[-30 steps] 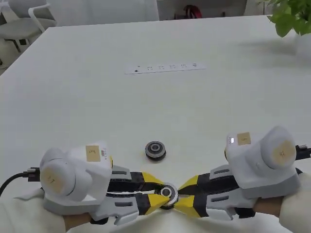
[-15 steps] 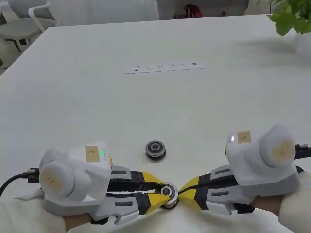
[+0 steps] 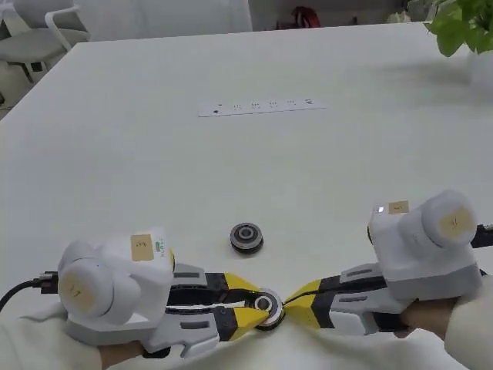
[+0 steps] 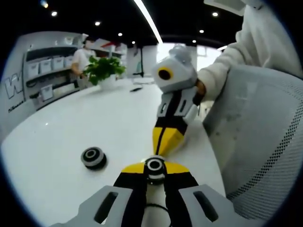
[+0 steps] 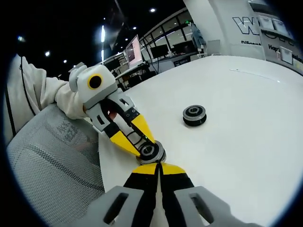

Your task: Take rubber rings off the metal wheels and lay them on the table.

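Observation:
A small metal wheel (image 3: 266,304) with a black rubber ring sits at the table's near edge, and my left gripper (image 3: 254,308) is shut on it from the left. In the left gripper view the wheel (image 4: 155,166) rests between the yellow tips. My right gripper (image 3: 293,303) comes in from the right, its jaws pressed together and pinching the ring at the wheel's rim (image 5: 150,151). A second wheel (image 3: 246,238) with its ring on lies flat on the table just beyond, also seen as the second wheel (image 4: 93,157) and the second wheel (image 5: 194,115).
A white power strip (image 3: 260,106) lies at the middle of the white table (image 3: 347,169). A potted plant (image 3: 462,27) stands at the far right corner. A mesh chair back (image 4: 265,142) is close behind the near table edge.
My right gripper has drawn a little to the right and tilted lower, its tips still at the wheel. The left gripper and the second wheel have stayed put.

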`<state>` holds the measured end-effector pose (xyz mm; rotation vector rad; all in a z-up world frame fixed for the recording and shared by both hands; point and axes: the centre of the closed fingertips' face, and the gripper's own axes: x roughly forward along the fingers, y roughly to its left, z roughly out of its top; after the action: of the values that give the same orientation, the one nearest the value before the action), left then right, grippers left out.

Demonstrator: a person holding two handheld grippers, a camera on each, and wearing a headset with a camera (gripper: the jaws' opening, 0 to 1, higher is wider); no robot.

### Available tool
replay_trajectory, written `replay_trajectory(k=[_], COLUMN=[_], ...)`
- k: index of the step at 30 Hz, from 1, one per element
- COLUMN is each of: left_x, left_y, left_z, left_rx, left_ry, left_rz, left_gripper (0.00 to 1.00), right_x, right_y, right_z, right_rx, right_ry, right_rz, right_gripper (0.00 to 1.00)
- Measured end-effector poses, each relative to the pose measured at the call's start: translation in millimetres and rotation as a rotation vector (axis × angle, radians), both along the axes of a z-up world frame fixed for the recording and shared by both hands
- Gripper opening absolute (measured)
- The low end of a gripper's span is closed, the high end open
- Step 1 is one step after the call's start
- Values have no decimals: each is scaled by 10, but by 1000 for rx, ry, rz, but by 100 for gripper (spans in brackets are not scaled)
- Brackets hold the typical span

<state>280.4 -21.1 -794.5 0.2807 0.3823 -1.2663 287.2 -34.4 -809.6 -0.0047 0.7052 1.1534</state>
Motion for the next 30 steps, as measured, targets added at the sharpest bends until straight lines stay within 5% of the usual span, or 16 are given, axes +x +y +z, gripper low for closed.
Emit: replay_trajectory(k=[16, 30], left_x=[6, 13], left_y=[0, -6], left_z=[-7, -11], left_rx=[-9, -5], left_ry=[-2, -14], left_rz=[2, -1], left_gripper=[14, 13], right_x=[25, 21], right_y=[-14, 10], right_z=[67, 108], right_rx=[138, 178], right_ry=[173, 223], right_rz=[-111, -131], right_gripper=[0, 0])
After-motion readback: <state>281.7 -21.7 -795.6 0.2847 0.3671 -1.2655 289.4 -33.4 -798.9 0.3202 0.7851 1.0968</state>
